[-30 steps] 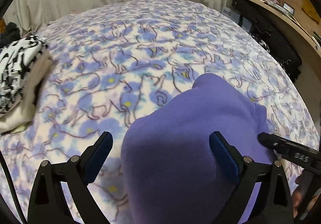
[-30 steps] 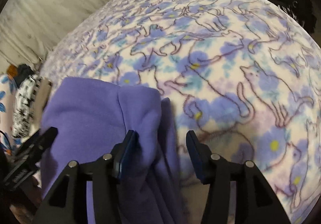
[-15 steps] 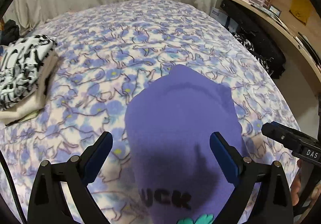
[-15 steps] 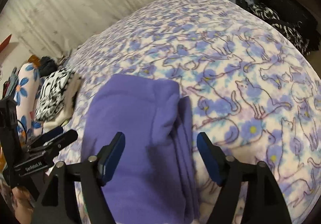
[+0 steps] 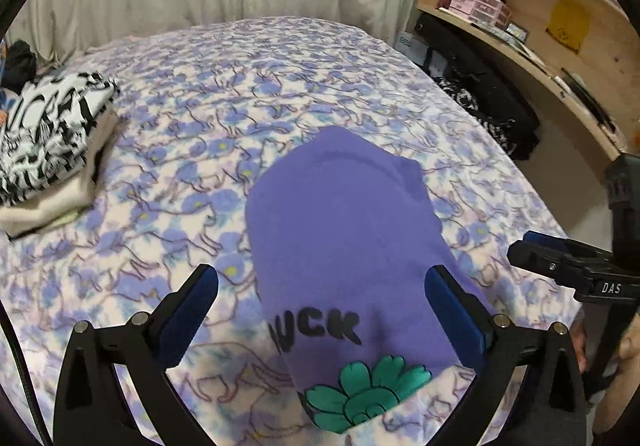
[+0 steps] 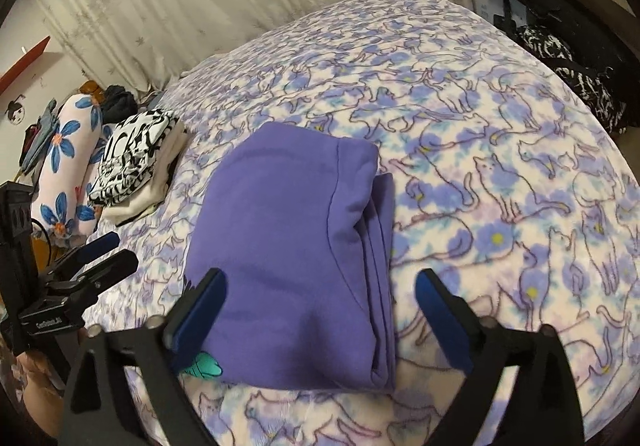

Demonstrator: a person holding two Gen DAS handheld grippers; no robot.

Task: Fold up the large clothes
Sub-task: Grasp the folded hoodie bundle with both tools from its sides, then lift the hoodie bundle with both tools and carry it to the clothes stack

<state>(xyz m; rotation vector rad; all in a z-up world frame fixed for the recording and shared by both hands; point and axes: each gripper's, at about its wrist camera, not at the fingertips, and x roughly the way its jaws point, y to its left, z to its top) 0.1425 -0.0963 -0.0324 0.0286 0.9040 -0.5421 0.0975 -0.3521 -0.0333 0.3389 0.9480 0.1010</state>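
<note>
A purple fleece garment [image 5: 340, 230] lies folded into a compact rectangle on the cat-print blanket [image 5: 200, 118]. Black letters and a green flower print show at its near end. In the right wrist view the garment [image 6: 288, 246] shows stacked layers along its right edge. My left gripper [image 5: 320, 302] is open and empty, raised above the garment's near end. My right gripper [image 6: 320, 306] is open and empty, also above the near end. Each gripper shows at the edge of the other's view.
A folded stack with a black-and-white patterned piece on top [image 5: 44, 134] lies at the bed's left. A floral pillow [image 6: 64, 166] is beyond it. Curtains hang behind the bed. A wooden shelf [image 5: 520, 18] and dark bags [image 5: 488, 110] stand at the right.
Both grippers have pulled back and up from the purple garment. The right gripper opened wider, off the folded edge. The garment now lies flat and more of the bed shows.
</note>
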